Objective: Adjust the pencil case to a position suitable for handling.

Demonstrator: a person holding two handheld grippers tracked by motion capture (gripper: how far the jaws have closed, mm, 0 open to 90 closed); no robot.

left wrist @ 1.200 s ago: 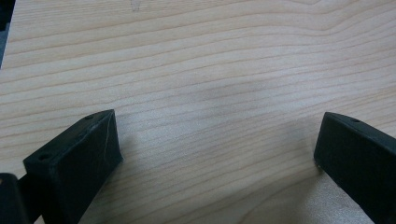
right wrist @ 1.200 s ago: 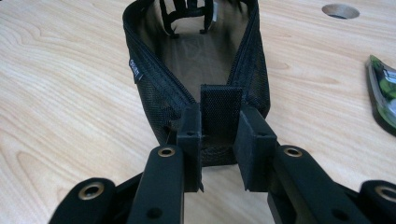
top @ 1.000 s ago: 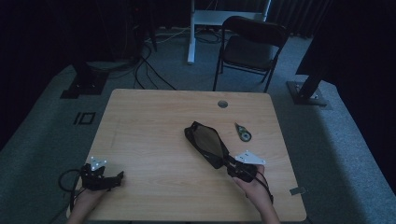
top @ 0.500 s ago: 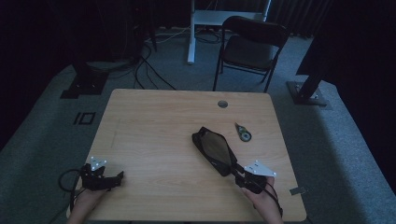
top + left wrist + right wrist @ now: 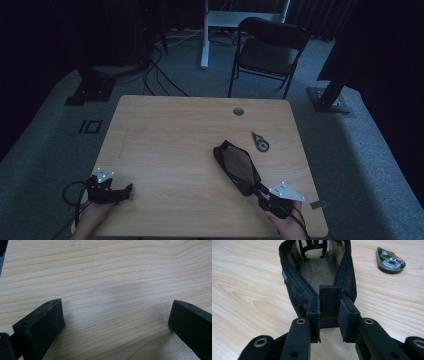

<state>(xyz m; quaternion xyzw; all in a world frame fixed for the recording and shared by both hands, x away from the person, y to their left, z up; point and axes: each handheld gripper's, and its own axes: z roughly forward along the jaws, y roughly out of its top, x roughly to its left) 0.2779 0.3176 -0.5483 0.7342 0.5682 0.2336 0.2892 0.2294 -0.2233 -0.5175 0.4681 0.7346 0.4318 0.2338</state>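
Observation:
A black mesh pouch lies unzipped on the wooden table, right of centre, its mouth facing up. My right gripper sits at the pouch's near end by the table's front right corner. In the right gripper view the right gripper is shut on the pouch's black end tab, with the pouch's mesh wall stretching away from it. My left gripper rests at the front left edge. In the left gripper view the left gripper stands open over bare wood.
A green and black correction tape roller lies just beyond the pouch on the right, and the roller is also at the top right of the right gripper view. A round cable hole is near the far edge. A folding chair stands behind the table.
My right gripper has drawn back toward the front right corner, dragging the pouch with it by the tab. The left gripper has stayed where it was.

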